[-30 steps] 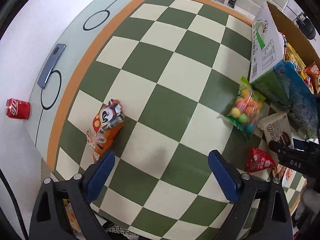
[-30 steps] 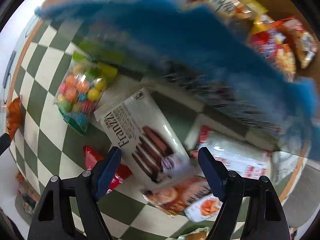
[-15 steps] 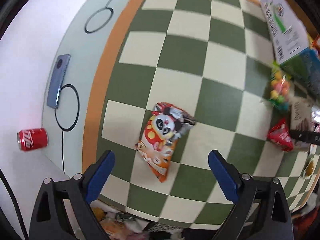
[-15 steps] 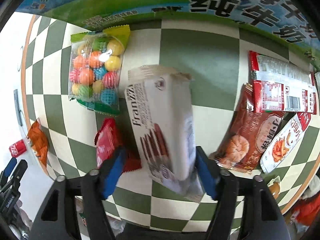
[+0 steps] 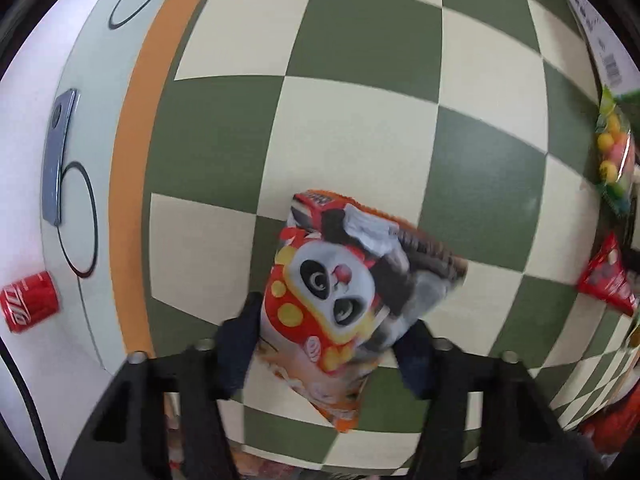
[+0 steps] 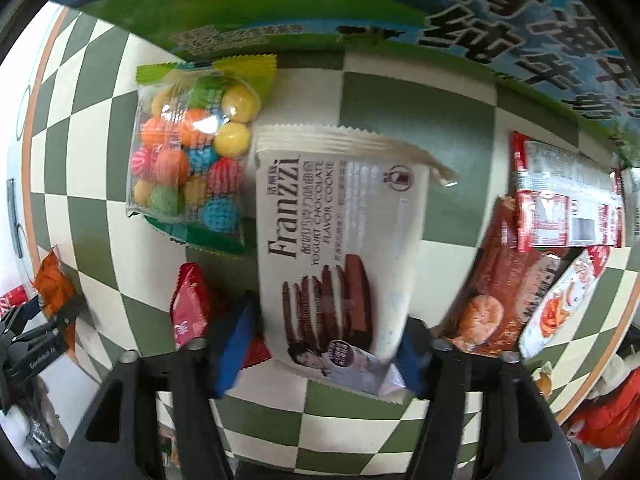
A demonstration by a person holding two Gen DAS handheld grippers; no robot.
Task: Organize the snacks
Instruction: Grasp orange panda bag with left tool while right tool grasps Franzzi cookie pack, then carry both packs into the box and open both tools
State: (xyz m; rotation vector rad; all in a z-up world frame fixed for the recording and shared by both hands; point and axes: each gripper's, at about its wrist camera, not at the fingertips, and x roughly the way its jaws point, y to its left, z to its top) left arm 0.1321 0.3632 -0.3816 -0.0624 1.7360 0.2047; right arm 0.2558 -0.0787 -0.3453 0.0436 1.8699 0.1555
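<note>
**Two grippers closing on two snack packs at once**

I am working both grippers over the checkered table [image 5: 360,92], each pointing steeply down at a packet lying flat. My left gripper [image 5: 332,344] is closing its jaws around the panda snack bag [image 5: 340,284], which is lying near the table's near edge, well apart from the other snacks; the blue pads are sitting at the bag's two sides and appear to be touching it, though blur is keeping me from being sure how firmly. My right gripper [image 6: 324,344] is likewise closing on the lower end of the white Franzzi cookie pack [image 6: 340,248], which is lying between the bag of coloured candy balls [image 6: 192,168] and the red shrimp-snack packet [image 6: 496,292], with a small red pouch [image 6: 188,312] just beside the left pad. The printed carton [image 6: 360,12] is standing just beyond.

As I judge it, the step in hand is the pick-up. The next move is calling for both grips to finish, then a straight lift so neither crinkly pack slips or drags its neighbours, before carrying them toward the carton.
</note>
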